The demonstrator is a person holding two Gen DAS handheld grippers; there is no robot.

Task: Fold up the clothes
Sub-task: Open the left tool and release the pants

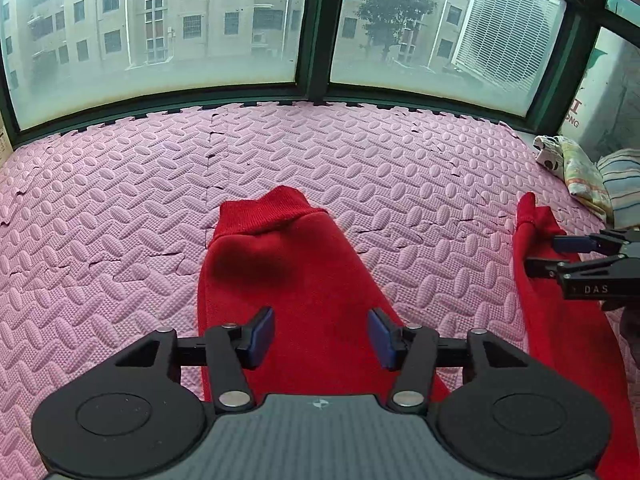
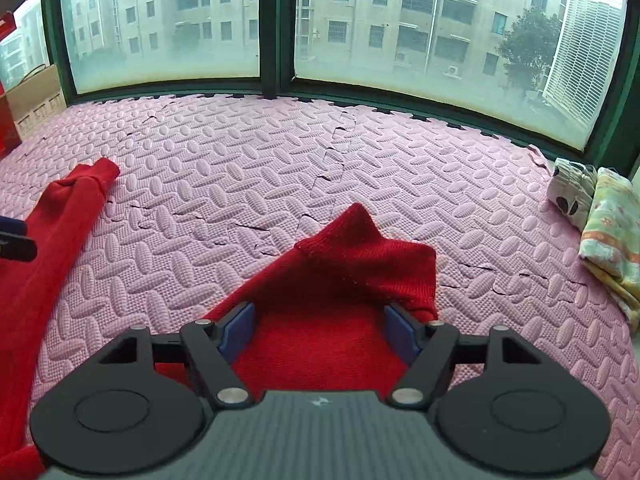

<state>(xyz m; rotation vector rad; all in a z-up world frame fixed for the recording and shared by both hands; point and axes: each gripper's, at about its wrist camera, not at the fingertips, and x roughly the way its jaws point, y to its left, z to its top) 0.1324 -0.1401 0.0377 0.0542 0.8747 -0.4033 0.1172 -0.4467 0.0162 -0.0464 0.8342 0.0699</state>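
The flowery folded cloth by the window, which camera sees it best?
The right wrist view: the flowery folded cloth shows large, with its pattern and stacked layers clear. The left wrist view shows it smaller, squeezed at the right edge.

the red garment (image 1: 304,280) runs under the left tongs (image 1: 321,336) and off the bottom edge, so its body is hidden. its second sleeve (image 1: 560,320) is cut by the lower right edge. in the right wrist view the right tongs (image 2: 320,330) cover the cloth below the cuff. the folded fabrics (image 2: 608,236) are cropped at the right edge. a cardboard box (image 2: 34,100) is cut off at the left. lettering at the far right of the left wrist view is partly cut and unreadable.
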